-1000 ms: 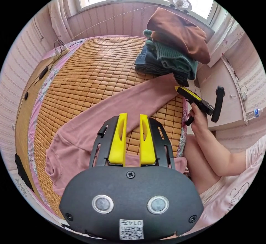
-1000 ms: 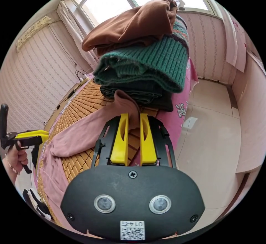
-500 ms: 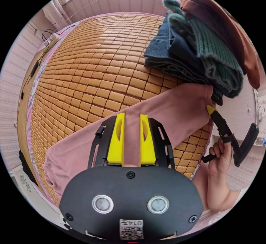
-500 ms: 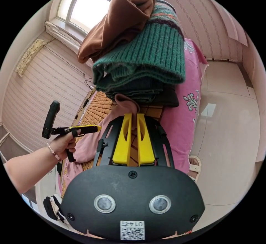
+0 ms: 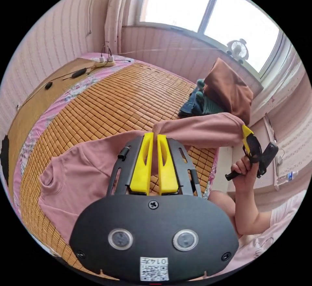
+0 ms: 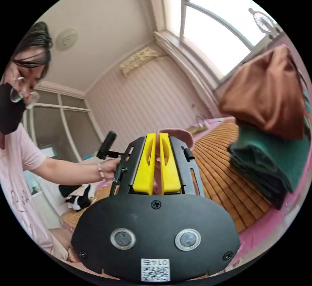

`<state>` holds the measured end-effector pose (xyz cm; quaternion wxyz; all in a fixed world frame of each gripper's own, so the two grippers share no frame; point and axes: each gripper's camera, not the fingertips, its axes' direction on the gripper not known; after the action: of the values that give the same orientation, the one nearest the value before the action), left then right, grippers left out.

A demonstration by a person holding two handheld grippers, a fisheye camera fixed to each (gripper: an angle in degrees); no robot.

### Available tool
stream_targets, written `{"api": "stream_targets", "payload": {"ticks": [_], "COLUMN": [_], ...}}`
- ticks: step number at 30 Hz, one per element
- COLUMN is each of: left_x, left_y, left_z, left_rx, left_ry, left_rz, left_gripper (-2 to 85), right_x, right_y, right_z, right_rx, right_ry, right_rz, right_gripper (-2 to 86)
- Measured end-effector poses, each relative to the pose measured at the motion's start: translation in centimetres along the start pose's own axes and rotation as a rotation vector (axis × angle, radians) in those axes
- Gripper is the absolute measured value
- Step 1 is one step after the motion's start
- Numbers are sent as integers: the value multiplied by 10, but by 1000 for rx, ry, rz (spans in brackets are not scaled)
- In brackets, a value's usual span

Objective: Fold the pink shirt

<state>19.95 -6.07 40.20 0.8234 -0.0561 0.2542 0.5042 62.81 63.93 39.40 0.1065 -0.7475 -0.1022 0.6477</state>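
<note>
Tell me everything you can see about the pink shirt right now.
The pink shirt is a soft, plain dusty-pink knit with long sleeves. Its body lies spread on the bamboo mat, a cuffed sleeve at the left. One edge is lifted off the mat: the left claw pinches a fold, and the right claw holds the far end. It hangs stretched between them.

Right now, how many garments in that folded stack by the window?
3 visible: brown garment on top, green knit under it, dark blue one at the bottom. More layers may be hidden between them.
</note>
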Motion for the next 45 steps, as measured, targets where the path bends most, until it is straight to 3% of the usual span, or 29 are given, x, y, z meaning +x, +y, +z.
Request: {"api": "stream_targets", "payload": {"ticks": [2, 3, 5, 6, 8, 11, 17, 22, 28, 32, 35, 39, 41, 45], "left_x": [-29, -35, -59, -68, -104, -141, -151, -169, -184, -189, -196, -201, -200, -210], "left_y": [55, 71, 144, 164, 249, 350, 455, 480, 484, 491, 488, 481, 472, 469], "left_z": [-76, -94, -146, -155, -180, -200, -213, -200, -187, -179, -180, -191, -206, -203], "left_rx": [159, 180, 177, 154, 62, -23, 19, 33, -112, -192, -221, -172, -89, -102], "left_ry": [28, 4, -130, -155, -232, -229, -155, -90, -206, -284, -258, -195, -140, -163], "left_rz": [-39, -47, -91, -118, -272, -532, -719, -761, -678, -616, -571, -542, -486, -449], "left_gripper": [10, 13, 29, 35, 63, 70, 66, 79, 102, 67, 1, -8, -9, -8], "right_x": [-77, -96, -167, -182, -230, -268, -285, -263, -226, -196, -176, -159, -137, -78], "right_y": [-24, -24, 3, 15, 81, 157, 198, 179, 139, 148, 153, 129, 111, 107], "right_z": [31, 42, 96, 110, 163, 193, 220, 263, 358, 421, 448, 449, 445, 444], "right_rx": [-70, -113, -367, -448, -789, -1053, -1241, -1211, -1143, -1178, -1287, -1243, -1197, -1141], "right_ry": [-321, -386, -682, -750, -868, -706, -537, -188, 155, 320, 243, 148, 108, 71], "right_rz": [-182, -223, -329, -333, -328, -408, -407, -473, -494, -481, -423, -316, -160, 199], "right_gripper": [14, 15, 19, 22, 35, 59, 68, 92, 125, 113, 72, 36, 30, 27]}}
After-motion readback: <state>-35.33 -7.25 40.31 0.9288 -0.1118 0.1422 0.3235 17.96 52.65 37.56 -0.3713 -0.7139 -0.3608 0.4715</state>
